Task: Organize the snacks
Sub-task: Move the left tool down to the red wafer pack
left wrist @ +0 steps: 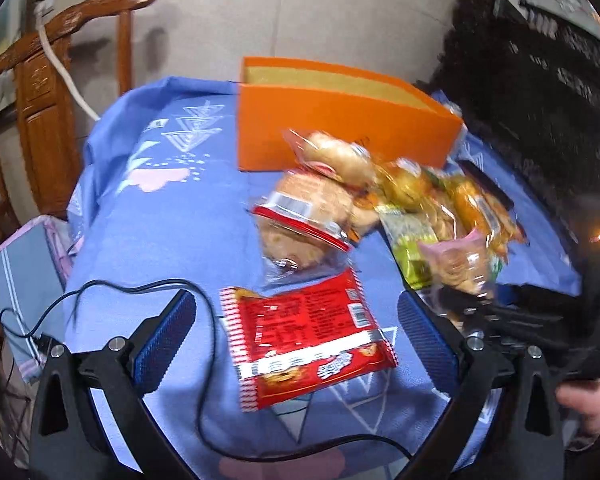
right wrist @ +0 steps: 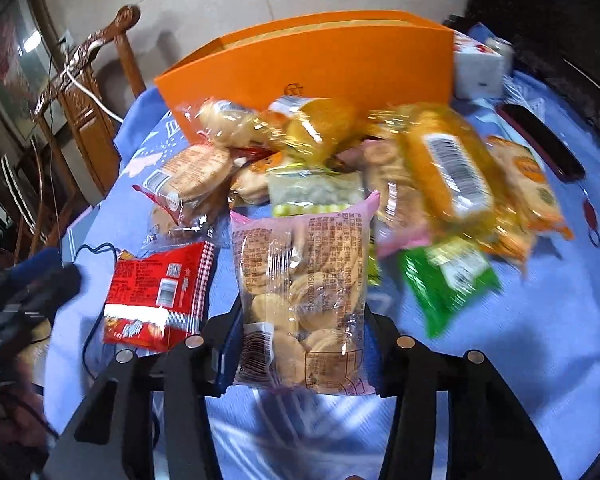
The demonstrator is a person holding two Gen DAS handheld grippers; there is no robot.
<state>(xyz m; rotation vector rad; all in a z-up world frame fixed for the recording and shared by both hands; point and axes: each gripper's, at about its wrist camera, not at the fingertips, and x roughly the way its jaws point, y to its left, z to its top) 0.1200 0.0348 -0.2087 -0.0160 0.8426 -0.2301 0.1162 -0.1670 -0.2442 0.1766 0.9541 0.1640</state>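
- Nearest the right wrist camera, the pink-edged biscuit bag (right wrist: 304, 304) stands between the fingers of the right tongs (right wrist: 300, 344), which are clamped on its lower part; the bag looks lifted clear of the blue cloth on the desk (right wrist: 540, 360).
- Left tongs (left wrist: 296, 336) are spread wide and hold nothing, with the red snack packet (left wrist: 306, 340) lying flat on the cloth between the two blue pads (left wrist: 168, 344).
- Remaining snacks sit in a loose heap (right wrist: 340, 152) just in front of the orange box (right wrist: 320, 60), which stands open-topped at the far side of the desk.
- Risk: the grip looks to be on slippery film near one end, so the bag could swing or slide out on the way to the box, and a hard squeeze might crush the biscuits.
- Risk: a black cable (left wrist: 204, 352) loops across the cloth right beside the red packet; closing the left tongs there could snag it.
- Risk: carrying the bag low over the heap could knock packets about.
- Only the left view shows the box's tan inner lining and the cable's full loop.
- Only the right view shows the white carton (right wrist: 480, 68) beside the box, the dark flat object (right wrist: 540, 140) and the green packet (right wrist: 448, 280).
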